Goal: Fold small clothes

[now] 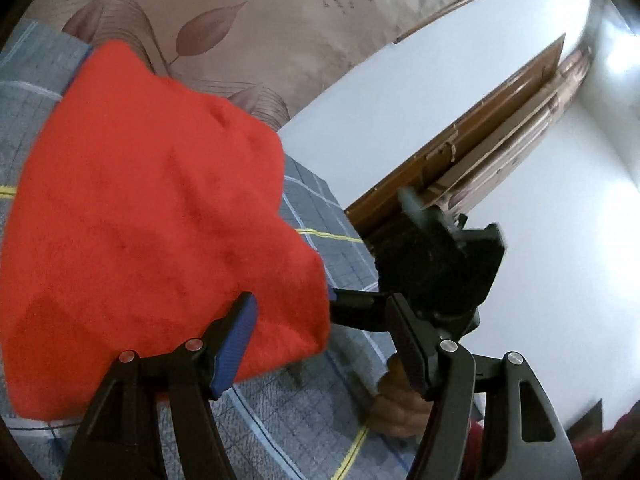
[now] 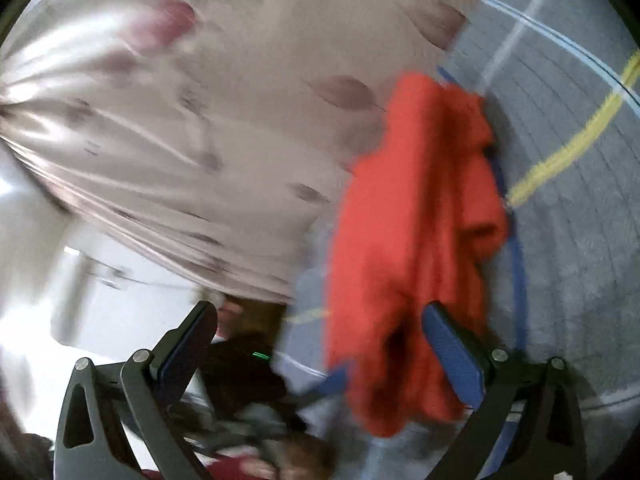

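Observation:
A small red fleece garment (image 1: 152, 220) lies bunched on a grey checked bedsheet (image 1: 320, 216). In the left wrist view my left gripper (image 1: 324, 340) is open, its left blue pad resting over the garment's near edge. The right gripper (image 1: 360, 312) shows here as a black body at centre right, its fingers reaching to the garment's right corner. In the blurred right wrist view the garment (image 2: 416, 240) runs as a long red bundle with blue trim; my right gripper (image 2: 320, 344) is open with the bundle's near end between the fingers.
A beige pillow or quilt with a leaf print (image 1: 240, 20) lies behind the garment and fills the left of the right wrist view (image 2: 180, 140). A white wall (image 1: 560, 200) and a brown wooden door frame (image 1: 460, 152) stand to the right. The sheet has yellow lines (image 2: 568, 148).

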Demonstrator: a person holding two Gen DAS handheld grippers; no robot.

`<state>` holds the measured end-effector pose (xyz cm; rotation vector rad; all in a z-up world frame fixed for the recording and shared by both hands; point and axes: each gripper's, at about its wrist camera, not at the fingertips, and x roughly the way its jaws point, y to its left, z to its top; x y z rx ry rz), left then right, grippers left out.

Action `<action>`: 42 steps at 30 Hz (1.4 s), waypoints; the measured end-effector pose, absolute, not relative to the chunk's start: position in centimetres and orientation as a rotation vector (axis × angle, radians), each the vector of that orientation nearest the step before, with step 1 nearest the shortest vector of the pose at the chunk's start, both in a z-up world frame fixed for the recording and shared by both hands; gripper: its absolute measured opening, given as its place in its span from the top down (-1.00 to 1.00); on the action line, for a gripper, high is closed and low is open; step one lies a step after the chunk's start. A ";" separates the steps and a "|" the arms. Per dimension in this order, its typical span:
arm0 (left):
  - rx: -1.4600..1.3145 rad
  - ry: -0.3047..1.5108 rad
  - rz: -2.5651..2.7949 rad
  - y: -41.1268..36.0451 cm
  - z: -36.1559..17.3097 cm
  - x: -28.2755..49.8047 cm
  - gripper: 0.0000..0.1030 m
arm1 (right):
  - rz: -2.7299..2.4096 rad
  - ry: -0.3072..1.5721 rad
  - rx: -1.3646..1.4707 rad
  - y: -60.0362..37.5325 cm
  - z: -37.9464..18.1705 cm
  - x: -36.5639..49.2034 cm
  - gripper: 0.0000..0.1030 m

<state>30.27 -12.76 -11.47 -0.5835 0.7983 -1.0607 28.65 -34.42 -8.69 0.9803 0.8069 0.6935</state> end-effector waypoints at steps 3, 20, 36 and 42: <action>-0.573 0.803 -1.061 -12.7 -11.5 30.0 -0.31 | 0.679 0.828 0.974 -33.8 -8.5 29.5 -0.92; -0.592 0.800 -1.058 -12.8 -11.4 30.5 -0.31 | 0.468 0.856 0.587 -31.9 -4.5 37.3 0.79; -0.580 0.842 -1.087 -13.3 -11.7 30.3 -0.36 | 0.478 0.792 0.756 -37.3 -5.4 33.2 0.41; -0.571 0.838 -1.078 -13.0 -11.5 30.1 -0.36 | 0.564 0.911 0.624 -33.2 -5.1 28.8 0.30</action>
